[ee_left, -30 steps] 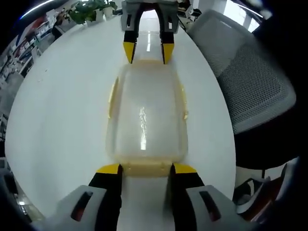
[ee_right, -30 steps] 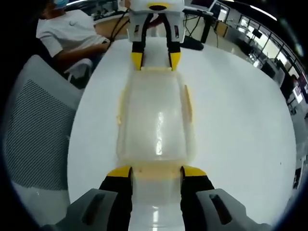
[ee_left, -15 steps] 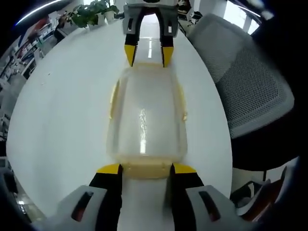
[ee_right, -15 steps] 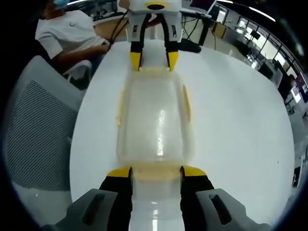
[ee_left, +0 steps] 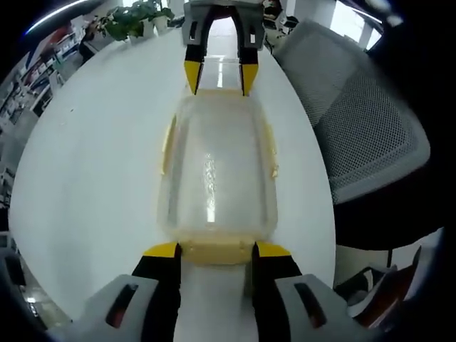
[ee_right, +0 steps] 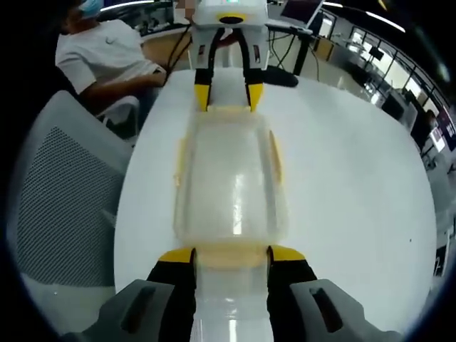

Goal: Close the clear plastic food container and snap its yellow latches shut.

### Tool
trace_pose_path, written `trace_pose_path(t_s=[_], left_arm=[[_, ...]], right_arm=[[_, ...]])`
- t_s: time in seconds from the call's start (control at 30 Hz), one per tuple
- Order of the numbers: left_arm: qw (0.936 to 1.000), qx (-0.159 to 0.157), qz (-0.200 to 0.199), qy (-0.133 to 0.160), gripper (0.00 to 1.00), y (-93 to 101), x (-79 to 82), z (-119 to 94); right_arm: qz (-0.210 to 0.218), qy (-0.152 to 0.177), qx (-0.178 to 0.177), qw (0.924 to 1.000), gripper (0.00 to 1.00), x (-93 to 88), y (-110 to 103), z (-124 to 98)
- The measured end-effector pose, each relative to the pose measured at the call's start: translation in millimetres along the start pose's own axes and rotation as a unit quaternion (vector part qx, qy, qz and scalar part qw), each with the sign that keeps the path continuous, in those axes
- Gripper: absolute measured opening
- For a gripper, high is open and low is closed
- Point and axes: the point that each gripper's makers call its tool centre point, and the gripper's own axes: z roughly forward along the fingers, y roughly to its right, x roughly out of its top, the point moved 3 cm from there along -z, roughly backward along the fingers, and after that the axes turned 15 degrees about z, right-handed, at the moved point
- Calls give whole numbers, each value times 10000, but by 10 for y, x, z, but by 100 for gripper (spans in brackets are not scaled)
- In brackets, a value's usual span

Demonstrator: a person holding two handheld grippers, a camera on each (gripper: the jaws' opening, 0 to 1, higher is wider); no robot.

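- Where the white round table [ee_left: 85, 164] serves as the landmark, the clear plastic food container [ee_left: 214, 171] is seen lying lengthwise near the table's middle, lid down on its body, in the left gripper view and again in the right gripper view [ee_right: 229, 178].
- Yellow latches are seen along the container's two long sides [ee_left: 167, 146] and at its two short ends; the near end latch [ee_left: 214, 251] in the left gripper view lies flat against the container's end.
- The left gripper [ee_left: 214, 249] is set at one short end of the container, its yellow-tipped jaws spread to either side of that end latch, touching or just beside it; whether the latch is being squeezed cannot be told.
- The right gripper [ee_right: 229, 254] is set at the opposite short end, its jaws likewise spread around the end latch [ee_right: 229, 255] there.
- Each gripper is also seen from the other's camera, at the container's far end: the right gripper [ee_left: 219, 78] and the left gripper [ee_right: 228, 96].
- A grey mesh chair [ee_left: 363, 121] stands beside the table's edge.
- A seated person in a white shirt [ee_right: 100, 57] is seen beyond the table's far edge.
- Potted plants [ee_left: 132, 18] stand beyond the table.
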Motion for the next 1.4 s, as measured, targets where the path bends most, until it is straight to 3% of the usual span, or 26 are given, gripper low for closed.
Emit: trace_pose_path(t_s=[0.43, 1.4], left_arm=[[9999, 109, 1, 33, 37, -24, 83, -166], [9999, 165, -24, 15, 37, -180, 208, -314]], right_arm=[[-44, 71, -47, 10000, 37, 64, 3, -144], [-10, 203, -90, 9998, 37, 111, 108, -372]])
